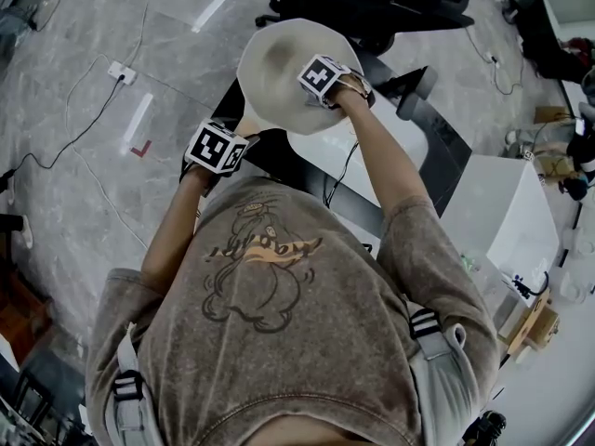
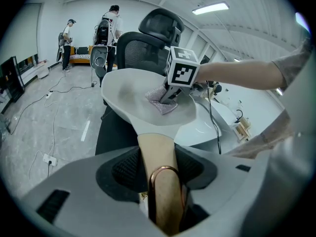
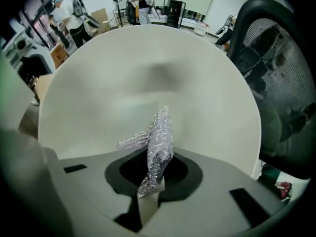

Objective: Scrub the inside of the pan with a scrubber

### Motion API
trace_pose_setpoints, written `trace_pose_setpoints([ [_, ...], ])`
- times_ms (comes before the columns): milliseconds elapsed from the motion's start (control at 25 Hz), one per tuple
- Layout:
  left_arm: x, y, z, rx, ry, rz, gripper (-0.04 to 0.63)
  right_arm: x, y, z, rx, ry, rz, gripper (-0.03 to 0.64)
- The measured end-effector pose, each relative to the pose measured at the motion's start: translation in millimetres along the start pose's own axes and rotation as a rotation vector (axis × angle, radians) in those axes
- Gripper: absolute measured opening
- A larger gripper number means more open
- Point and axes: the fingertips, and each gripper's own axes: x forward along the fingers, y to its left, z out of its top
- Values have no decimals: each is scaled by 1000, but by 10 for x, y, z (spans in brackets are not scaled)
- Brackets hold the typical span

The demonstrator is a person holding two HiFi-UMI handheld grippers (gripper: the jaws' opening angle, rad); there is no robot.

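Silvery mesh, the scrubber (image 3: 159,142), is pinched in the right tongs (image 3: 149,194). They point down into the pale pan (image 1: 274,68), so the wad presses on its inner floor near the middle. The left tongs (image 2: 160,181) are clamped on the pan's wooden handle (image 2: 157,149) and hold the pan up in the air, open side upward. This probably keeps the bowl facing the scrubbing hand and steady against its push.
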Motion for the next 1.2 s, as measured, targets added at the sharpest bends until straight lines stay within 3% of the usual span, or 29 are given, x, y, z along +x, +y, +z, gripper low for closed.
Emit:
trace_pose_setpoints([
  [160, 6, 1, -1, 4, 3, 1, 230, 38, 308, 113, 102, -86, 164, 64],
  [480, 15, 3, -3, 2, 12, 3, 230, 18, 594, 365, 126, -176, 244, 65],
  [840, 35, 0, -18, -5, 17, -8, 230, 5, 765, 702, 66, -260, 211, 66],
  [1080, 26, 5, -5, -8, 16, -14, 232, -34, 727, 632, -2, -251, 75, 66],
  [1200, 34, 17, 0, -3, 14, -11, 232, -98, 725, 757, 9, -364, 87, 66],
])
